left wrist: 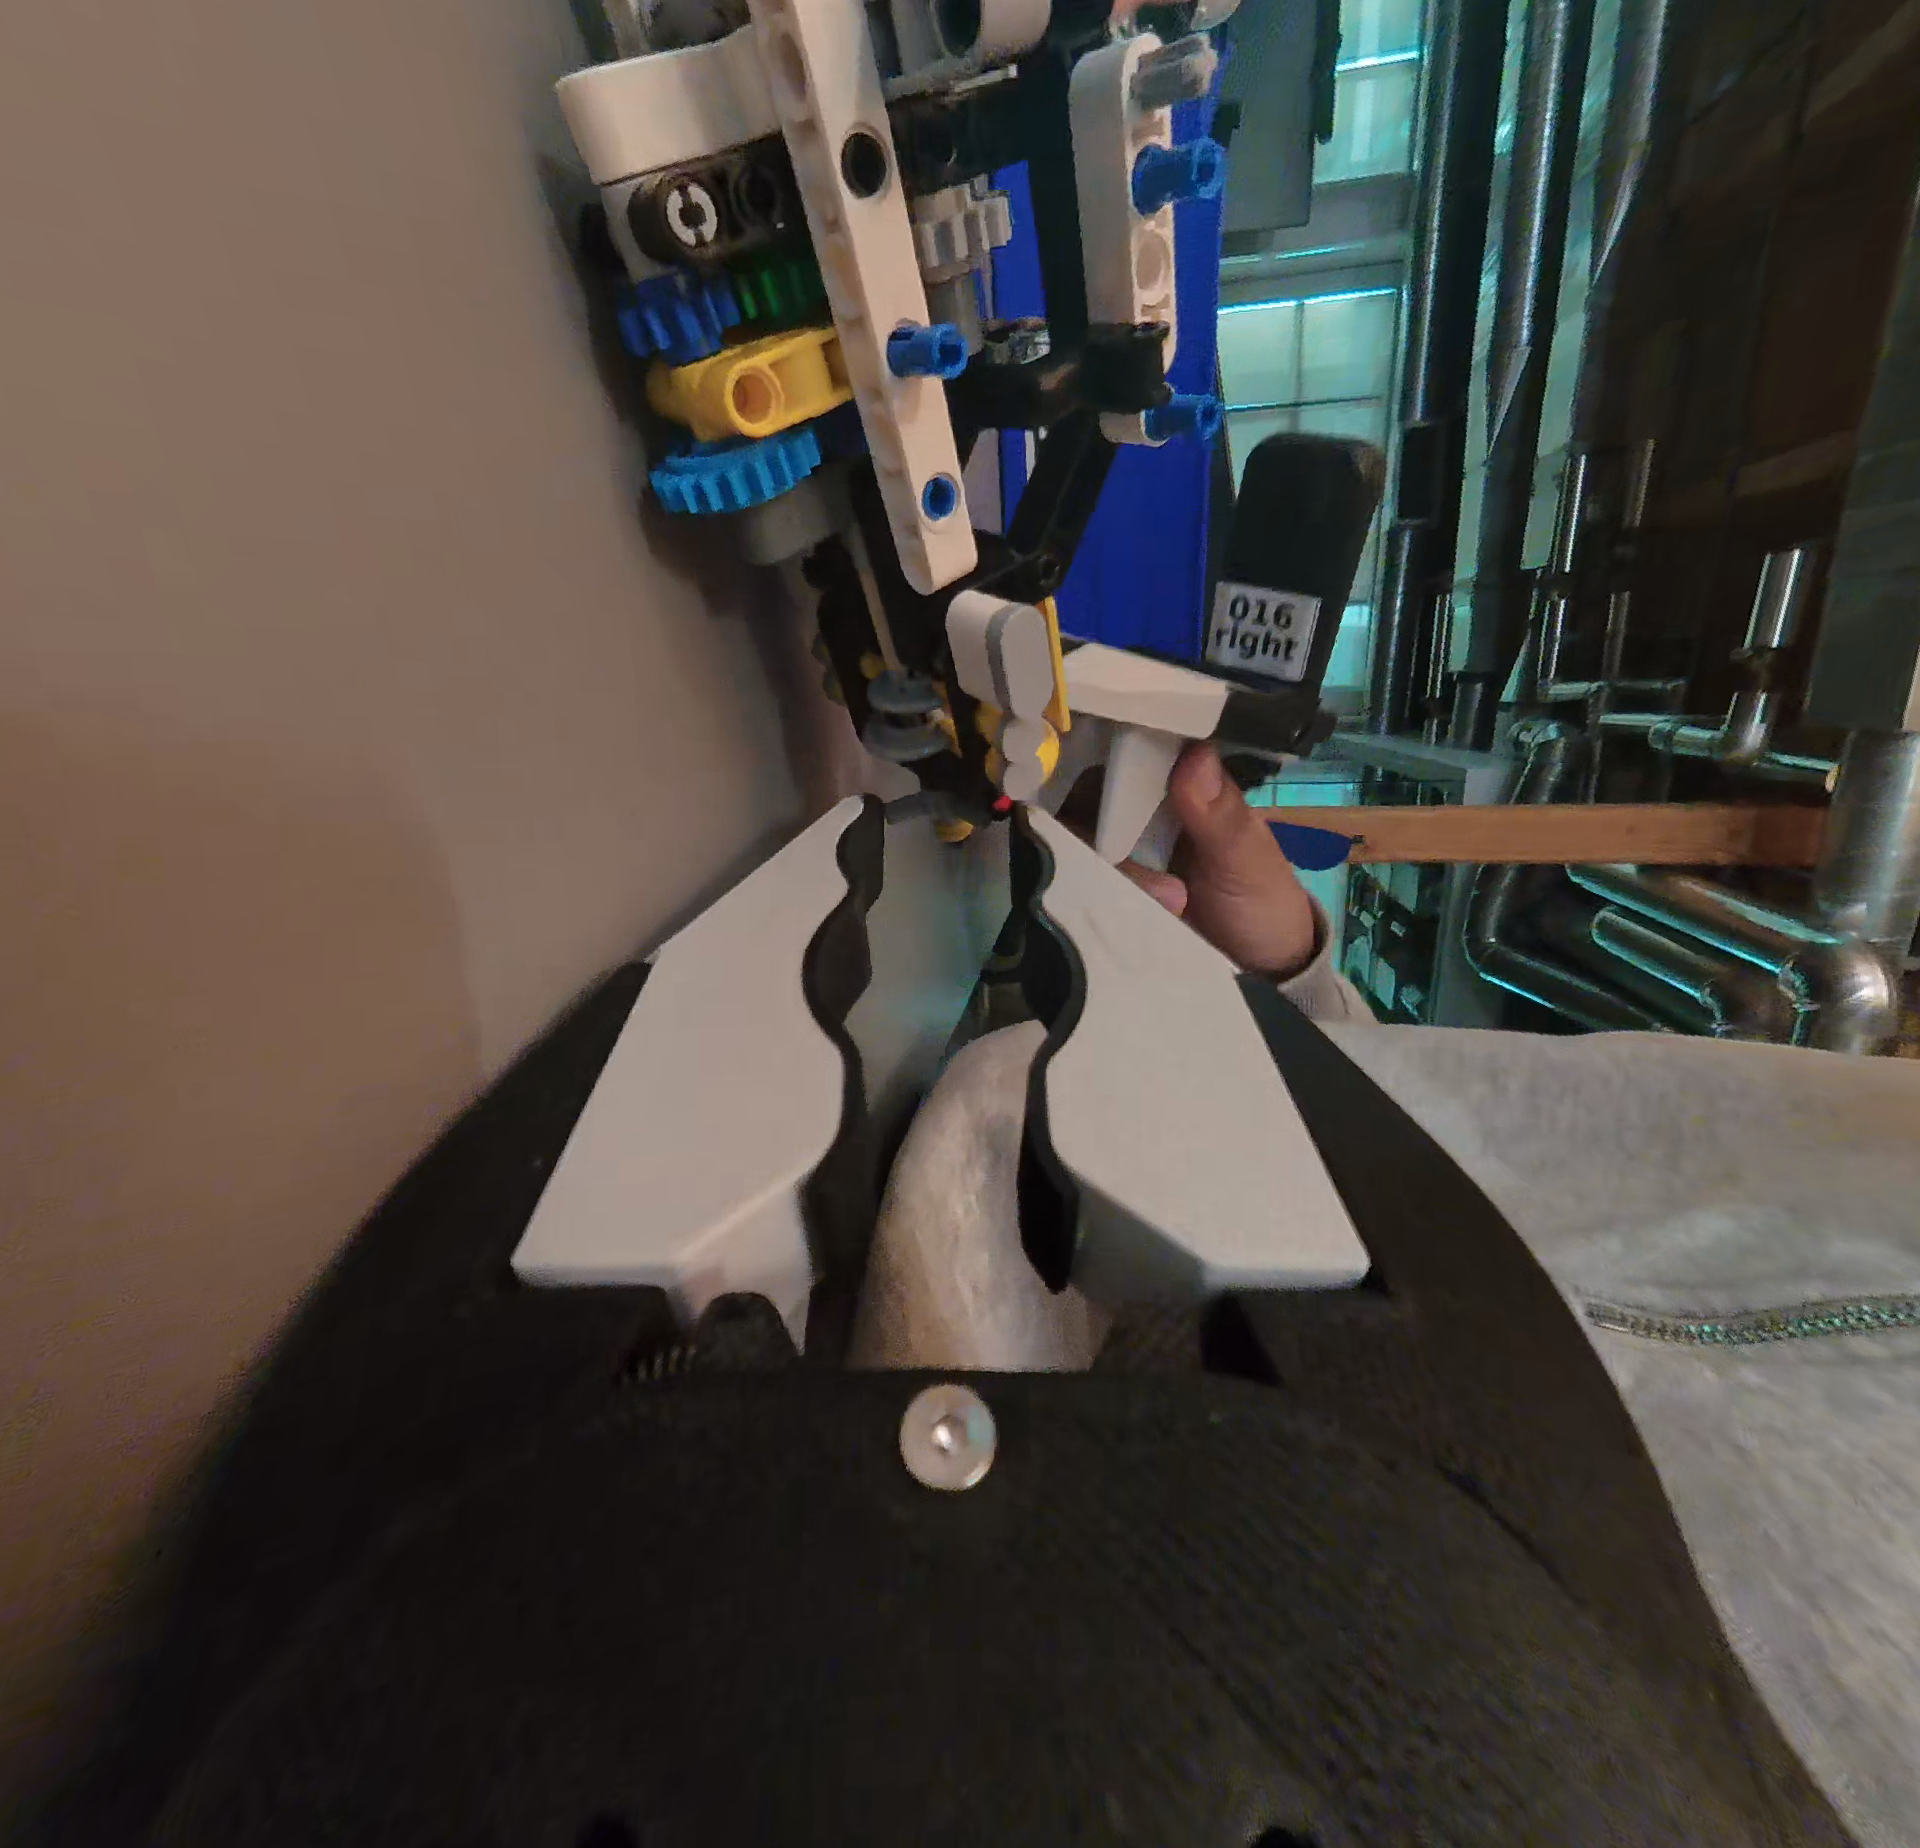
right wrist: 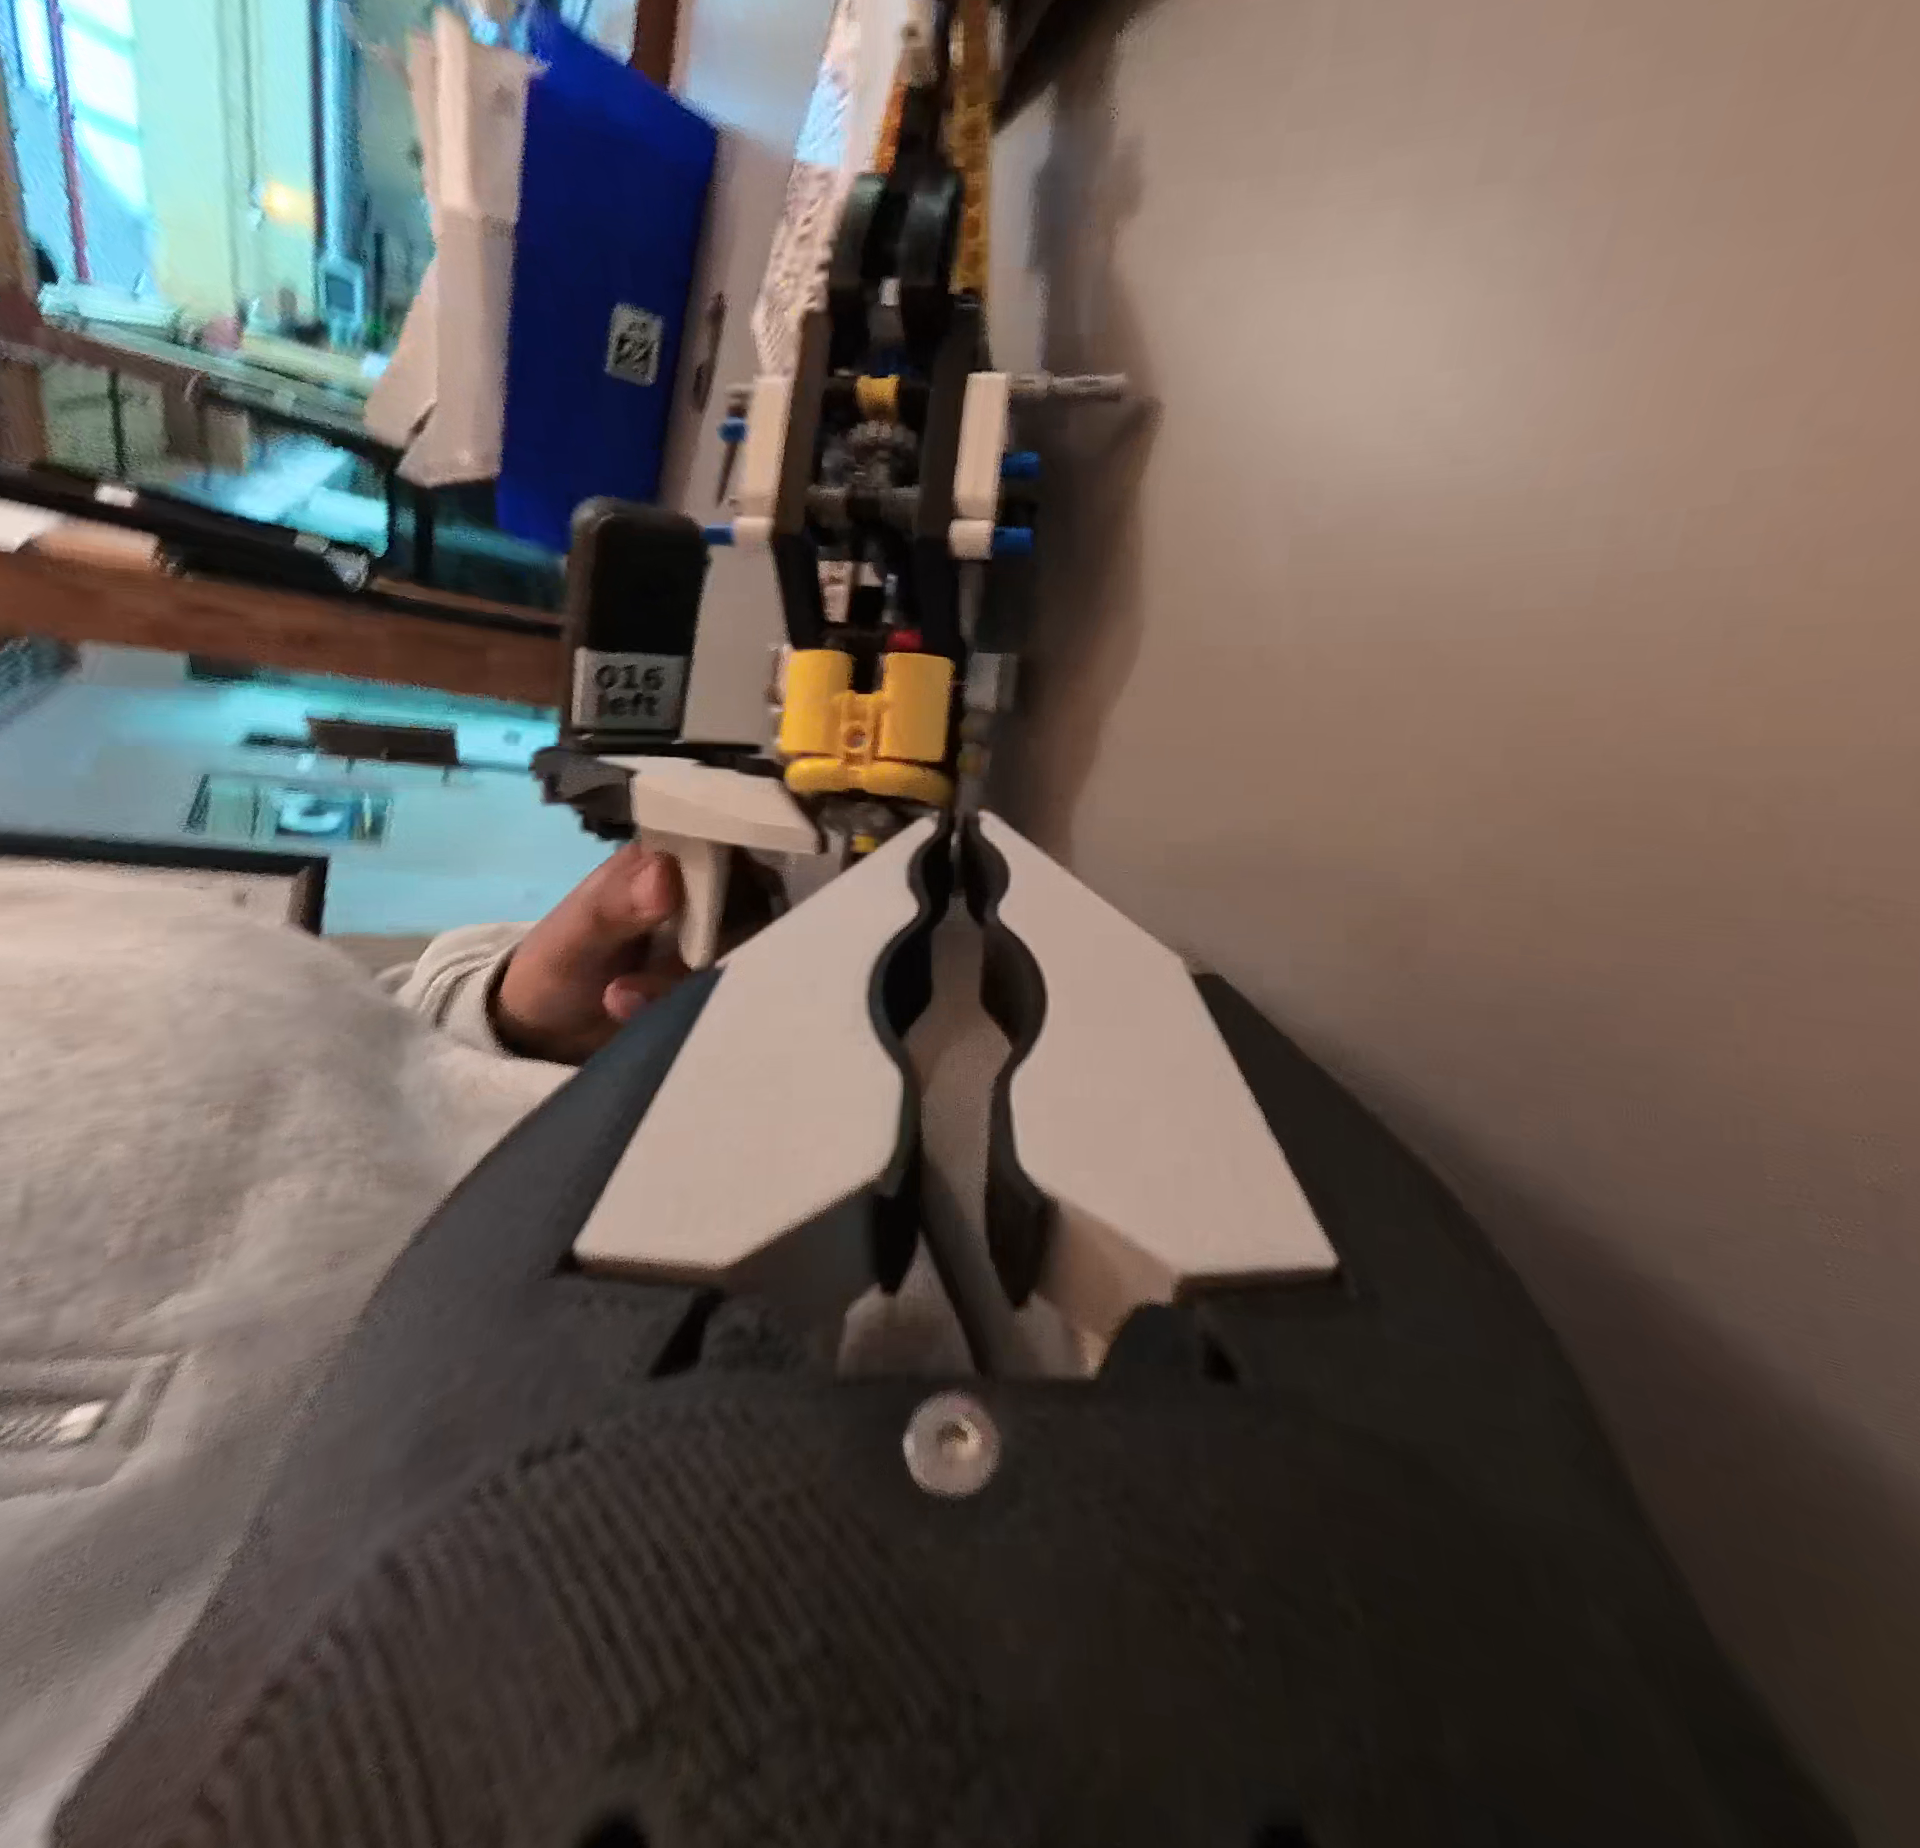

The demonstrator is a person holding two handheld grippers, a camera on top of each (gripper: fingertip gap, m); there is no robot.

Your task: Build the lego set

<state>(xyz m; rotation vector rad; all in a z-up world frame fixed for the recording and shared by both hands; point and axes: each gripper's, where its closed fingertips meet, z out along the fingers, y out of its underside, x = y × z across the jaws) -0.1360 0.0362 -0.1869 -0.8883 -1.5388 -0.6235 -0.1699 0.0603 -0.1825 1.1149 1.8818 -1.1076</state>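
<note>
The lego model (left wrist: 862, 271) is a long technic build of white beams, blue gears and pins, yellow connectors and black struts. It lies along the grey table (left wrist: 312, 551). My left gripper (left wrist: 943, 816) is shut on the model's near end, with small grey, yellow and black parts between its tips. The right gripper's white finger (left wrist: 1143, 702) reaches the same end from the side. In the right wrist view the model (right wrist: 868, 718) shows end-on with a yellow connector. My right gripper (right wrist: 954, 832) is almost closed on a thin grey part at that end. The left gripper's finger (right wrist: 727, 811) comes in beside it.
A person's hand (left wrist: 1236, 863) and pale sweatshirt (left wrist: 1662, 1227) are close by. A blue box (right wrist: 603, 292) stands behind the model. Metal pipes (left wrist: 1714, 946) and a wooden rail (left wrist: 1558, 832) lie beyond the table (right wrist: 1507, 551). The left gripper's tips are roughly 5 centimetres from the right gripper's.
</note>
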